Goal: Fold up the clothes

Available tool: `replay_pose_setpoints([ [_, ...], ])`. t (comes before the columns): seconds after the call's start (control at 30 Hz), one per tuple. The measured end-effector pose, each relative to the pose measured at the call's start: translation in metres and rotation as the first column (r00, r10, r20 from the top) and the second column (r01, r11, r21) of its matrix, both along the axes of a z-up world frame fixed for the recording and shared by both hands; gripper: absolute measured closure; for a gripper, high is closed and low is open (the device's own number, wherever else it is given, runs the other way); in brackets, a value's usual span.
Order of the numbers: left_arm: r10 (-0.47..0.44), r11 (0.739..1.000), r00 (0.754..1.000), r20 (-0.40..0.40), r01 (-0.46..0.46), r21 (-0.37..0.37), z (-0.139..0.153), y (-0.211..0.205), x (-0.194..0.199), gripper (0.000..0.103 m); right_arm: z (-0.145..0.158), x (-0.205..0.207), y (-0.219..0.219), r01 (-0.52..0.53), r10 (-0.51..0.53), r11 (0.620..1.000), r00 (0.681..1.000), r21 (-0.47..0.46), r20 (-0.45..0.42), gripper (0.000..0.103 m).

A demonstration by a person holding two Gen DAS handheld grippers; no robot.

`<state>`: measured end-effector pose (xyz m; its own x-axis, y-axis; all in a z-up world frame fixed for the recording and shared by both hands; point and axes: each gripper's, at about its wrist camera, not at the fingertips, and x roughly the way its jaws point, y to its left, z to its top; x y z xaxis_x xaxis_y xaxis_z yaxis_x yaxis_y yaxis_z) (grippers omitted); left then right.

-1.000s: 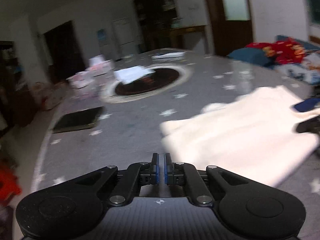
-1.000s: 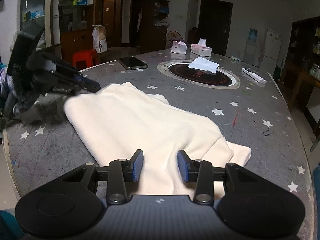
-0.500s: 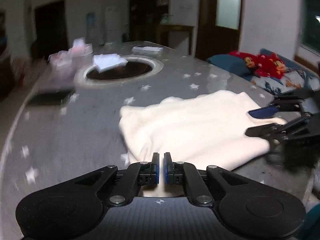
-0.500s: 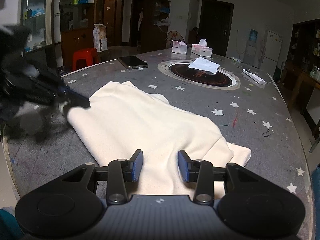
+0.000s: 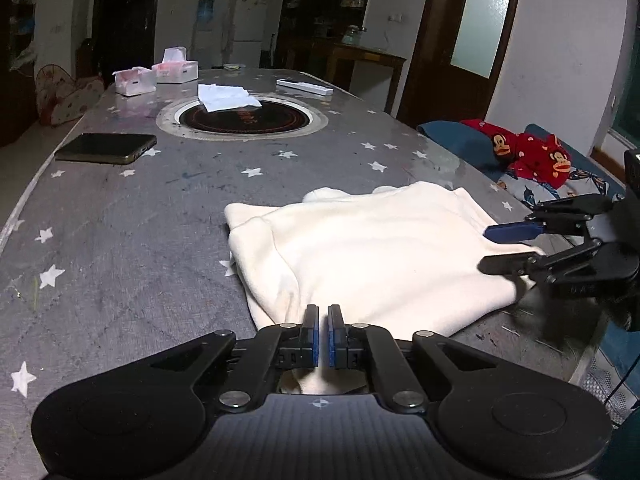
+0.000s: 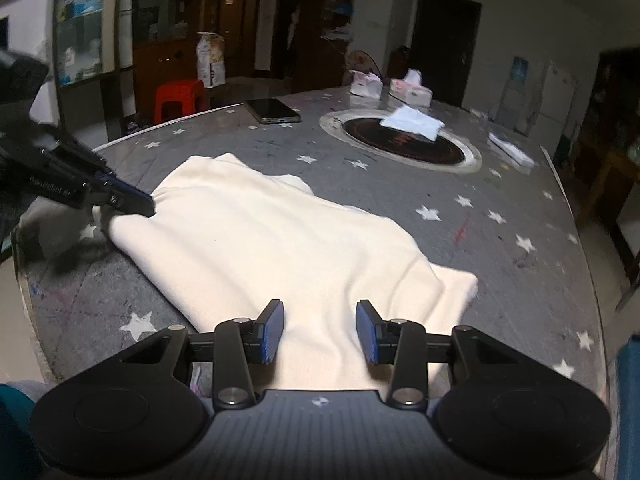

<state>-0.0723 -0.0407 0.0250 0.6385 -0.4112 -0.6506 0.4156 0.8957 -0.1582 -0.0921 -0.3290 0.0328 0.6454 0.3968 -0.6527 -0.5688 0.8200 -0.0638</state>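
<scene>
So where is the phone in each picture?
Left wrist view: the phone lies on the left, on the grey star-patterned table, left of the round black hotplate.
Right wrist view: the phone lies at top centre, near the table's far edge, left of the hotplate.
Shared landmark: the round black hotplate with a white tissue on it.

One cream garment (image 5: 372,248), two tissue boxes (image 5: 135,80) (image 5: 177,70), one phone (image 5: 106,149), one remote (image 5: 305,86), two claws (image 5: 323,334) (image 6: 320,332).
</scene>
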Motion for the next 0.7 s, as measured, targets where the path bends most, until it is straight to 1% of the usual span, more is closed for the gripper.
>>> replay_pose_setpoints([
  [0.07, 0.0, 1.0, 1.0, 0.0, 0.0, -0.002, 0.005, -0.001, 0.003, 0.097, 0.006, 0.006, -0.012, 0.052, -0.051, 0.997, 0.998, 0.061, -0.03, 0.067],
  [0.13, -0.005, 1.0, 1.0, 0.022, 0.005, -0.004, 0.011, -0.003, 0.003, 0.096, 0.013, 0.013, -0.025, 0.117, -0.111, 0.986, 0.992, 0.122, -0.053, 0.067],
  [0.2, -0.014, 1.0, 0.999, 0.044, 0.014, -0.014, 0.017, -0.007, 0.007, 0.096, 0.016, 0.022, -0.029, 0.155, -0.15, 0.978, 0.988, 0.141, -0.042, 0.067],
  [0.3, -0.017, 1.0, 0.999, 0.05, 0.018, -0.02, 0.019, -0.016, 0.02, 0.096, 0.015, 0.038, -0.028, 0.169, -0.162, 0.967, 0.985, 0.189, -0.053, 0.07],
  [0.37, -0.013, 1.0, 0.999, 0.041, 0.013, -0.008, 0.016, -0.02, 0.031, 0.096, 0.011, 0.049, -0.023, 0.168, -0.157, 0.961, 0.985, 0.218, -0.066, 0.074],
  [0.43, 0.001, 1.0, 1.0, 0.008, -0.002, 0.011, 0.008, -0.022, 0.045, 0.096, 0.006, 0.06, -0.018, 0.168, -0.155, 0.961, 0.985, 0.221, -0.075, 0.076],
  [0.5, 0.022, 1.0, 1.0, -0.023, -0.022, 0.018, 0.0, -0.019, 0.056, 0.092, -0.002, 0.069, -0.017, 0.192, -0.175, 0.961, 0.98, 0.2, -0.097, 0.079],
  [0.53, 0.027, 1.0, 0.999, -0.027, -0.027, 0.011, 0.0, -0.016, 0.06, 0.092, -0.007, 0.073, -0.018, 0.21, -0.191, 0.959, 0.975, 0.19, -0.114, 0.085],
  [0.57, 0.034, 0.999, 0.999, -0.029, -0.034, 0.012, 0.001, -0.015, 0.062, 0.093, -0.008, 0.074, -0.02, 0.217, -0.197, 0.957, 0.973, 0.19, -0.118, 0.088],
  [0.63, 0.041, 0.999, 0.999, -0.023, -0.041, 0.021, 0.004, -0.015, 0.065, 0.093, -0.005, 0.075, -0.023, 0.222, -0.203, 0.957, 0.972, 0.188, -0.116, 0.088],
  [0.7, 0.031, 0.999, 0.999, -0.012, -0.031, 0.022, 0.008, -0.021, 0.067, 0.093, 0.001, 0.074, -0.02, 0.214, -0.2, 0.96, 0.975, 0.18, -0.096, 0.088],
])
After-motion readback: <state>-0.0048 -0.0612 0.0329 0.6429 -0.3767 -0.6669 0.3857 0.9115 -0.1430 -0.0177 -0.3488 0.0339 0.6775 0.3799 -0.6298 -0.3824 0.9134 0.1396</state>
